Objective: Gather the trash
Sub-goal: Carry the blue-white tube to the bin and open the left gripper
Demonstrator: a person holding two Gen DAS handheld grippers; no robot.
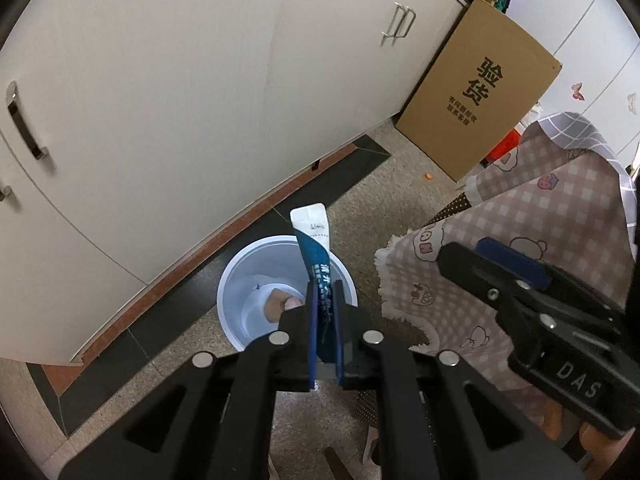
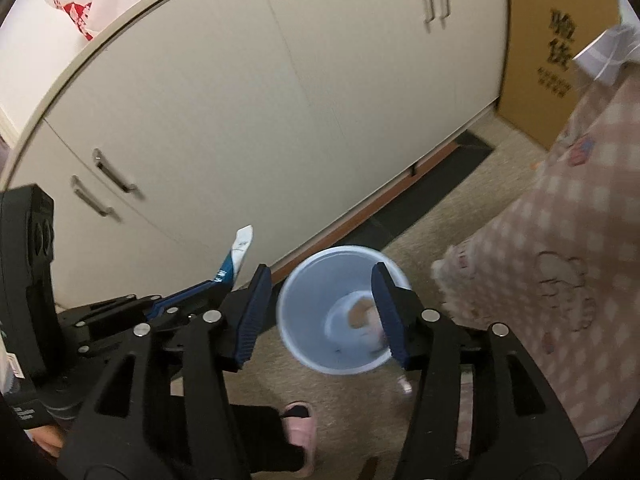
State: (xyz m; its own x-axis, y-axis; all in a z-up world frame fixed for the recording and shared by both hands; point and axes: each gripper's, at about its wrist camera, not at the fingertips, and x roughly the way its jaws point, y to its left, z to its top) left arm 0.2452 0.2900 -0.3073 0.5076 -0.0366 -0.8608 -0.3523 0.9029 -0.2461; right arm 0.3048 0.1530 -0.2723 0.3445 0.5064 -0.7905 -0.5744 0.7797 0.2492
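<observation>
A white bin (image 1: 236,280) stands on the floor by the cabinet, with a beige scrap (image 1: 278,304) lying at its bottom. My left gripper (image 1: 324,292) is shut on a blue and white wrapper (image 1: 314,240), which sticks up over the bin's rim. In the right wrist view my right gripper (image 2: 320,276) hangs open over the bin (image 2: 296,320), with nothing between its blue pads (image 2: 250,316). The beige scrap (image 2: 360,310) shows below it. The left gripper (image 2: 214,286) with the wrapper (image 2: 236,256) is just to the left, and the right gripper (image 1: 466,252) appears at the right of the left wrist view.
White cabinet doors (image 1: 200,100) rise behind the bin. A cardboard box (image 1: 476,92) leans at the back right. A table with a checked pink cloth (image 1: 520,208) is close on the right. A person's foot in a pink slipper (image 2: 298,424) stands near the bin.
</observation>
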